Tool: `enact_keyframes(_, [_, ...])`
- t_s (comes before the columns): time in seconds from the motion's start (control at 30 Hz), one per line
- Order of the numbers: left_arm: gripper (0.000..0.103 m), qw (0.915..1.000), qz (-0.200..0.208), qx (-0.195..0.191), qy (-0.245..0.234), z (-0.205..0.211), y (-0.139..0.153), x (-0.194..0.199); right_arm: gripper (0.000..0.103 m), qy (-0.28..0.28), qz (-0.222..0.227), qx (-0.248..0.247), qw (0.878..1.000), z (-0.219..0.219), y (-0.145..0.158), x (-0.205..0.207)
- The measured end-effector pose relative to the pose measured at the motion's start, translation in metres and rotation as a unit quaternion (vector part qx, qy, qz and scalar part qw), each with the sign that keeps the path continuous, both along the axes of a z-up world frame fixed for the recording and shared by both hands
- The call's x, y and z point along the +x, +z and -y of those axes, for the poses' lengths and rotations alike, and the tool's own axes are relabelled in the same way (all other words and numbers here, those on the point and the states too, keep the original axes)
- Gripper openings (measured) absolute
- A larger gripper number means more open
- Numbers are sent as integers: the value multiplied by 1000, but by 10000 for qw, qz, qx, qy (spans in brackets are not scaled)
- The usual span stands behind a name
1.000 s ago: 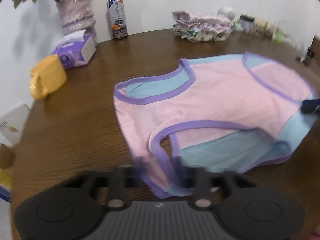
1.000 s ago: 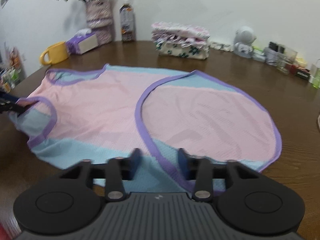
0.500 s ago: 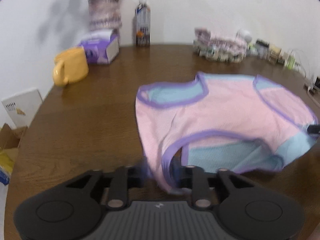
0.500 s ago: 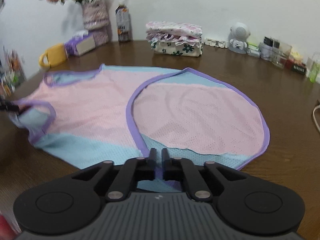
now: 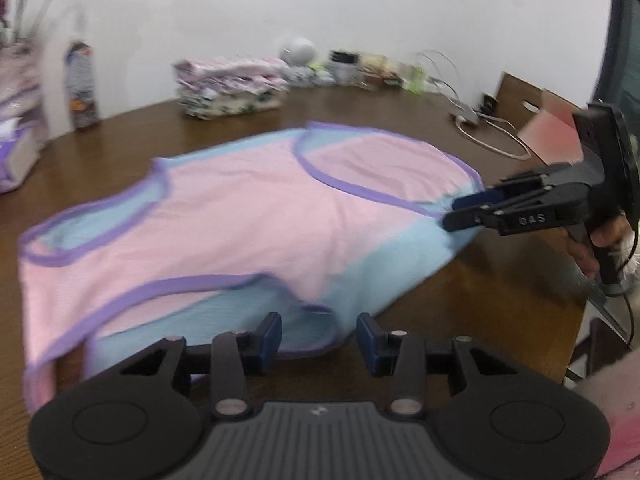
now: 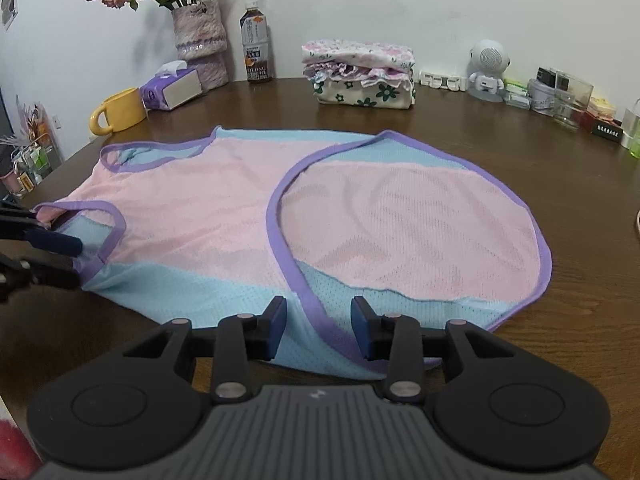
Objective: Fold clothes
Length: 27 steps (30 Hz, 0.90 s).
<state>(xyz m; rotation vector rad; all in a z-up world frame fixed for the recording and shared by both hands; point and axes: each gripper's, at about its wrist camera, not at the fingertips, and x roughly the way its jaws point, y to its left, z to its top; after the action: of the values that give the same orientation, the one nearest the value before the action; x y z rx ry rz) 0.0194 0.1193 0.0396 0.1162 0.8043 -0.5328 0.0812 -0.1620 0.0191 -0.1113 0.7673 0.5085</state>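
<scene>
Closest in, one right gripper (image 6: 319, 326), jaws spread wide, nothing pinched; purple hem of the single vest (image 6: 256, 216) lying loose in the gap between the two blue fingertips (image 6: 277, 325). One left gripper (image 5: 319, 338) likewise spread apart, the vest's blue corner sitting just ahead of its gap, not clamped. In the right wrist view, seen again at the far left edge (image 6: 60, 256), fingers parted around the armhole corner of the vest.

Just beyond both grippers: one pink-and-blue mesh vest with purple trim, spread flat on one round brown table (image 6: 520, 152), one rounded flap folded over on the side ahead-right of the right gripper. Two purple-edged openings visible on the side toward the left gripper.

Farther out, ahead-left of the right gripper: one yellow mug (image 6: 118, 114), one purple tissue box (image 6: 172, 88) just beside it, one fuzzy vase (image 6: 200, 40) holding dried flowers, one dark drink bottle (image 6: 256, 46) next to the vase.

Straight ahead at the table's back edge: one stack of folded floral clothes (image 6: 360, 74), count of pieces in it not readable.

Ahead-right, along the wall: one white robot-shaped speaker (image 6: 489, 66), then a cluster of small jars and boxes (image 6: 560, 92), too crowded to count.

Left wrist view heavily blurred; one white cable (image 5: 492, 136) visible on the table past the vest, beyond the right gripper (image 5: 472, 212) seen there from the side, its fingers slightly parted at the vest's blue edge.
</scene>
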Motion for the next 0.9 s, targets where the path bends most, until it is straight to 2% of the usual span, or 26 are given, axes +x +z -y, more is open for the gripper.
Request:
enact_keyframes(0.03, [5, 10000, -74, 28, -57, 4, -3, 2, 25, 52, 19, -39, 10000, 0, 1, -2])
enact_keyframes(0.07, [1, 9999, -103, 71, -56, 7, -5, 4, 16, 114, 53, -80, 9999, -1, 2, -3])
enact_keyframes(0.1, [1, 9998, -181, 51, -4, 6, -4, 6, 4, 176, 87, -121, 9997, -1, 4, -5])
enact_keyframes(0.3, [1, 9952, -760, -596, 175, -15, 10, 0, 3, 479, 118, -201, 9986, 8, 16, -19])
enact_keyframes(0.37, [1, 9931, -961, -638, 219, -17, 7, -4, 3, 548, 61, -249, 9982, 12, 17, -23])
enact_keyframes(0.43, [1, 9932, -942, -636, 241, -16, 7, -6, 3, 572, -53, -332, 9978, 14, 11, -26])
enact_keyframes(0.53, [4, 9936, -889, -642, 273, -15, 8, -9, 5, 535, -99, -251, 9982, 17, 7, -27])
enact_keyframes(0.6, [18, 9938, -853, -646, 295, -14, 8, -11, 8, 490, -138, -144, 9986, 20, 9, -27])
enact_keyframes(0.63, [29, 9939, -836, -649, 305, -14, 9, -13, 8, 466, -158, -88, 9988, 22, 10, -27])
enact_keyframes(0.67, [34, 9940, -818, -651, 316, -13, 9, -14, 8, 426, -141, -14, 9990, 25, 13, -26])
enact_keyframes(0.77, [38, 9946, -447, -746, 561, -22, 26, -12, 20, 181, 40, 148, 9997, 36, 23, -23])
enact_keyframes(0.8, [41, 9942, -328, -754, 695, -26, 31, -10, 28, 78, 111, 162, 9998, 39, 25, -19])
enact_keyframes(0.9, [43, 9930, -44, -477, 1076, -32, 37, 1, 31, -196, 180, 27, 9996, 44, 22, -6])
